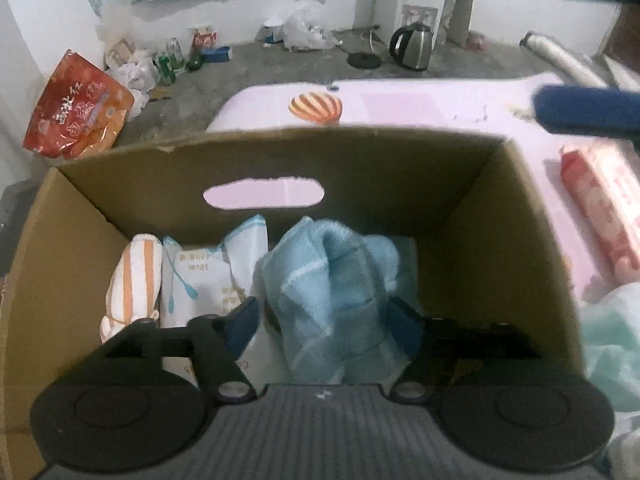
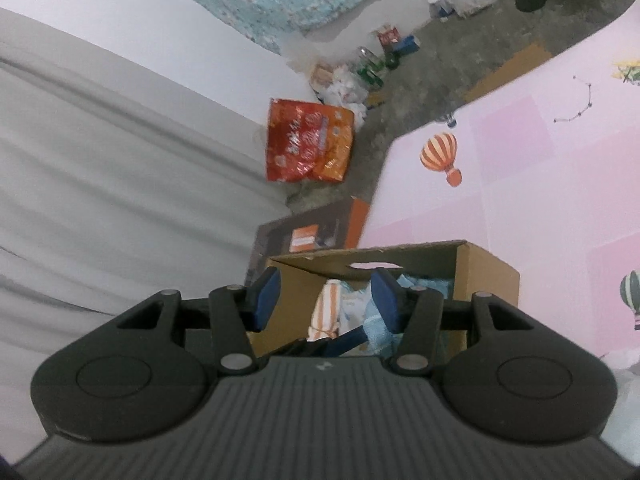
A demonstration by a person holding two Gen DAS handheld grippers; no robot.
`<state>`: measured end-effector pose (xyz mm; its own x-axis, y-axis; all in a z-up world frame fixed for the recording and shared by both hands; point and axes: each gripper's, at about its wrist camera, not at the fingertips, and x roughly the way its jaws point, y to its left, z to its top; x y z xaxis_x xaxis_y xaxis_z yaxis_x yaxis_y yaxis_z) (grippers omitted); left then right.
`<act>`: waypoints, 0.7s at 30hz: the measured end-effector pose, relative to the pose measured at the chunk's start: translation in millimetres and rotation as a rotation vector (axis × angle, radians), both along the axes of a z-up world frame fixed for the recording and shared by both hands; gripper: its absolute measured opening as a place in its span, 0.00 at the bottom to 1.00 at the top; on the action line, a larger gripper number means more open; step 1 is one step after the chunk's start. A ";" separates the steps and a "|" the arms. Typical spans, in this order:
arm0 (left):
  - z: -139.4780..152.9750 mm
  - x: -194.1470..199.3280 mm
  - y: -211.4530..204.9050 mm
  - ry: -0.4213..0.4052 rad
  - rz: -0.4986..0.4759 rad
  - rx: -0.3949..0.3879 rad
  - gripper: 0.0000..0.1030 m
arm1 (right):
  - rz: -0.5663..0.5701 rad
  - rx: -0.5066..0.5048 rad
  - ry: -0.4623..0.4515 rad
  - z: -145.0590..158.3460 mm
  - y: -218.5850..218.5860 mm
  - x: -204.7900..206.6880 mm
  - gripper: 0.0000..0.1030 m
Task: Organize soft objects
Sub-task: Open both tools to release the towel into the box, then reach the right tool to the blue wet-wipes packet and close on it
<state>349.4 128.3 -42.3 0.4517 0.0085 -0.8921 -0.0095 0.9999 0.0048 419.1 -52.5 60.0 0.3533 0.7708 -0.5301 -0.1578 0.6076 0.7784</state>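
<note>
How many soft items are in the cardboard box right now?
3 visible: an orange-striped cloth at the left, a white packet beside it, and the blue towel between the left tool fingers. More may lie hidden underneath.

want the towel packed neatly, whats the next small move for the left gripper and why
Probably open the left gripper and let go: its jaws stand around the blue towel, which already sits low inside the cardboard box, beside the white packet.
</note>
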 end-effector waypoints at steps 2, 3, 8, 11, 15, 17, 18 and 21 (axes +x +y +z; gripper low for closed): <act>13.0 -6.7 3.5 -0.039 0.012 -0.026 0.83 | -0.007 0.024 -0.020 8.8 -12.2 -6.1 0.49; 20.1 -10.1 5.4 -0.058 0.020 -0.036 0.86 | -0.014 0.038 -0.031 14.0 -19.7 -10.8 0.49; 57.8 -31.6 15.1 -0.131 0.072 -0.099 0.87 | -0.042 0.101 -0.092 38.9 -66.2 -44.0 0.51; 79.3 -51.4 14.5 -0.184 0.072 -0.109 0.88 | -0.054 0.102 -0.139 54.1 -103.8 -75.9 0.56; 106.8 -89.9 1.8 -0.295 0.002 -0.079 0.92 | -0.108 0.116 -0.166 62.6 -167.4 -127.9 0.64; 119.0 -110.2 -6.1 -0.329 -0.046 -0.068 0.92 | -0.165 0.109 -0.180 63.6 -200.6 -155.8 0.66; 125.7 -123.0 -9.5 -0.348 -0.072 -0.072 0.93 | -0.203 0.098 -0.195 65.8 -219.1 -173.0 0.67; 143.6 -156.7 -19.7 -0.392 -0.122 -0.087 0.95 | -0.306 0.077 -0.229 64.7 -260.5 -214.6 0.72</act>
<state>192.7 108.6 101.3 0.7503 -0.1336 -0.6475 0.1248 0.9904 -0.0597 204.5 -312.9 124.7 0.6753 0.6464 -0.3551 -0.1537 0.5943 0.7894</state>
